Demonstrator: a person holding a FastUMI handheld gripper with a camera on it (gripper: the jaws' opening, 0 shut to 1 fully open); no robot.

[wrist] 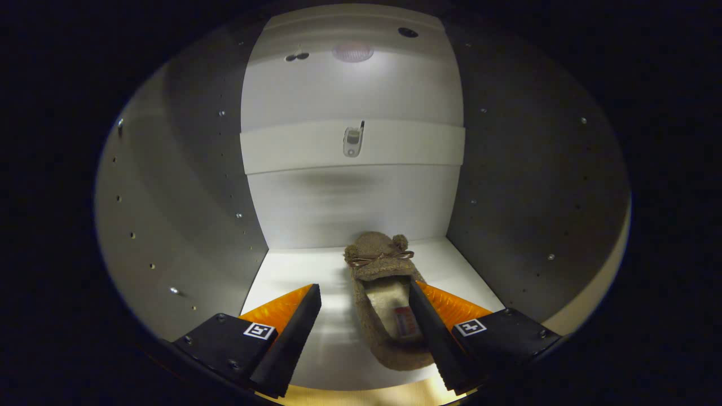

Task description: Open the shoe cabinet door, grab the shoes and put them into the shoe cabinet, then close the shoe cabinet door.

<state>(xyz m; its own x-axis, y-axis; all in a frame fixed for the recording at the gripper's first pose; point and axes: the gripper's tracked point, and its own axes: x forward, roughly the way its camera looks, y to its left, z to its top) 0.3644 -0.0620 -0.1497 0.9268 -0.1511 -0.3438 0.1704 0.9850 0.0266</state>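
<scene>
a small metal clip (353, 141) sat at the middle of a pale cross rail (293, 149). higher up were a round pinkish disc (352, 52), a dark round hole (407, 32) and a little dark fitting (296, 56).

I look into a white box: a pale back panel (352, 208) with a raised band (406, 146) across its middle, grey side walls (186, 214) dotted with small holes, and a white floor board (333, 338) brightly lit from upper centre.
</scene>
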